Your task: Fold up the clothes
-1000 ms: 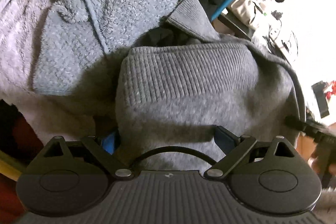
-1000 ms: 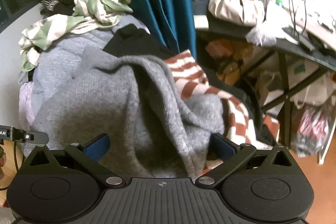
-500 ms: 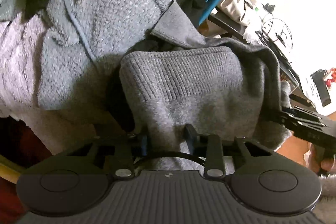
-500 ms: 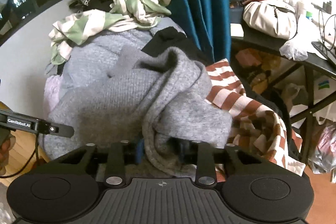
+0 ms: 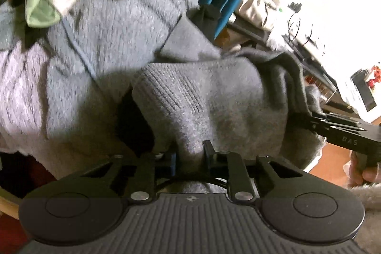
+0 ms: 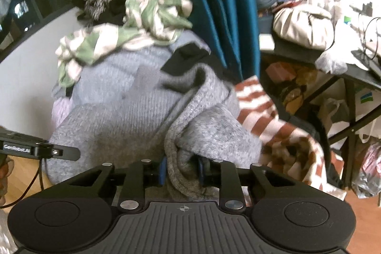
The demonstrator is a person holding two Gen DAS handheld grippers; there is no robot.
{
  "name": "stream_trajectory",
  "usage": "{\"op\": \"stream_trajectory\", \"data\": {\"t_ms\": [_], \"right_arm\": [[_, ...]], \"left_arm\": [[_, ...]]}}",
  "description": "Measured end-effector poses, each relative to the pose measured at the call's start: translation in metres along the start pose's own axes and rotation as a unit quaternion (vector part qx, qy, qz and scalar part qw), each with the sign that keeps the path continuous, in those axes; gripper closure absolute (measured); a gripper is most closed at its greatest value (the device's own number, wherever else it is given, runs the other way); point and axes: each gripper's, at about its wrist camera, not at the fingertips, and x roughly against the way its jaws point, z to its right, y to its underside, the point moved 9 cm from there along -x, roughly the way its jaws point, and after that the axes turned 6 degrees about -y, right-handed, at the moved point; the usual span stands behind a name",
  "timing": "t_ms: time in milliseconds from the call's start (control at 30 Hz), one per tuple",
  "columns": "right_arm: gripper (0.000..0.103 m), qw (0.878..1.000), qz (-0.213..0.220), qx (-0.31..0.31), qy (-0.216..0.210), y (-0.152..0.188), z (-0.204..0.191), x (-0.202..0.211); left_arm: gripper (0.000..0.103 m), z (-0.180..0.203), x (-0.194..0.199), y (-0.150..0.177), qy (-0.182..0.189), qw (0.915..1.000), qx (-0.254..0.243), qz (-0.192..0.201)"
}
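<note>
A grey knitted sweater (image 5: 209, 97) lies on top of a heap of clothes, ribbed hem toward me. My left gripper (image 5: 189, 155) is shut on a pinch of its knit near the hem. In the right wrist view the same grey sweater (image 6: 123, 118) bunches into folds, and my right gripper (image 6: 182, 169) is shut on a thick fold of it. The right gripper's body (image 5: 343, 132) shows at the right edge of the left wrist view, held by a hand (image 5: 366, 173). The left gripper's body (image 6: 35, 149) shows at the left edge of the right wrist view.
Under the sweater lie a blue-grey fleece (image 5: 107, 35), a green and white striped garment (image 6: 147, 18) and a rust and white striped cloth (image 6: 266, 116). A teal curtain (image 6: 219, 4) hangs behind. A cluttered dark table (image 6: 309, 47) stands to the right.
Both grippers went from open to shut on the grey sweater. The sweater has since been gathered and lifted a little, and both views have tilted upward over the pile.
</note>
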Motion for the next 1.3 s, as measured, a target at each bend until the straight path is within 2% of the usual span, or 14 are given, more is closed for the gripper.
{"op": "stream_trajectory", "data": {"t_ms": [200,300,333,467,533,600,667,700,767,833,900,1133,1233,1300], "right_arm": [[0.088,0.996,0.08,-0.032,-0.008,-0.048,0.014,0.017],[0.088,0.997,0.077,-0.026,-0.004,-0.053,0.018,0.006],[0.088,0.997,0.075,-0.024,-0.003,-0.055,0.02,0.002],[0.082,1.0,0.024,-0.001,0.004,-0.026,0.016,-0.027],[0.064,1.0,-0.002,0.011,0.007,-0.011,0.014,-0.042],[0.049,1.0,-0.008,0.016,0.012,-0.004,0.012,-0.042],[0.037,1.0,-0.01,0.011,0.018,0.001,0.012,-0.038],[0.03,1.0,-0.007,-0.003,0.021,0.001,0.015,-0.033],[0.024,0.999,0.004,-0.039,0.022,0.0,0.022,-0.022],[0.011,0.997,0.014,-0.08,0.019,0.001,0.031,-0.01],[0.008,0.993,0.026,-0.116,0.019,0.001,0.04,0.002],[0.005,0.984,0.052,-0.171,0.016,-0.002,0.057,0.041],[0.004,0.982,0.045,-0.181,0.024,0.01,0.063,0.05],[0.005,0.981,0.029,-0.188,0.037,0.024,0.067,0.054]], "left_arm": [[0.085,0.014,0.04,-0.058,0.026,0.9947,-0.02,0.097],[0.085,0.022,0.05,-0.09,0.014,0.9878,-0.043,0.149],[0.085,0.023,0.045,-0.096,0.01,0.987,-0.049,0.153],[0.085,0.017,0.001,-0.096,-0.006,0.9925,-0.057,0.108],[0.085,0.012,-0.019,-0.087,-0.016,0.9942,-0.066,0.083],[0.081,0.008,-0.032,-0.078,-0.026,0.9949,-0.073,0.065],[0.07,0.006,-0.033,-0.073,-0.022,0.9958,-0.068,0.058],[0.066,0.005,-0.031,-0.073,-0.018,0.9962,-0.063,0.057],[0.056,0.001,-0.023,-0.07,-0.015,0.9964,-0.059,0.058],[0.048,-0.002,-0.016,-0.068,-0.015,0.9964,-0.057,0.062],[0.041,-0.007,-0.009,-0.064,-0.016,0.9969,-0.047,0.062],[0.039,-0.021,0.021,-0.053,0.007,0.9984,0.01,0.055],[0.031,-0.03,0.034,-0.039,0.004,0.9981,0.021,0.058],[0.031,-0.037,0.034,-0.021,0.001,0.9988,0.031,0.037]]}}
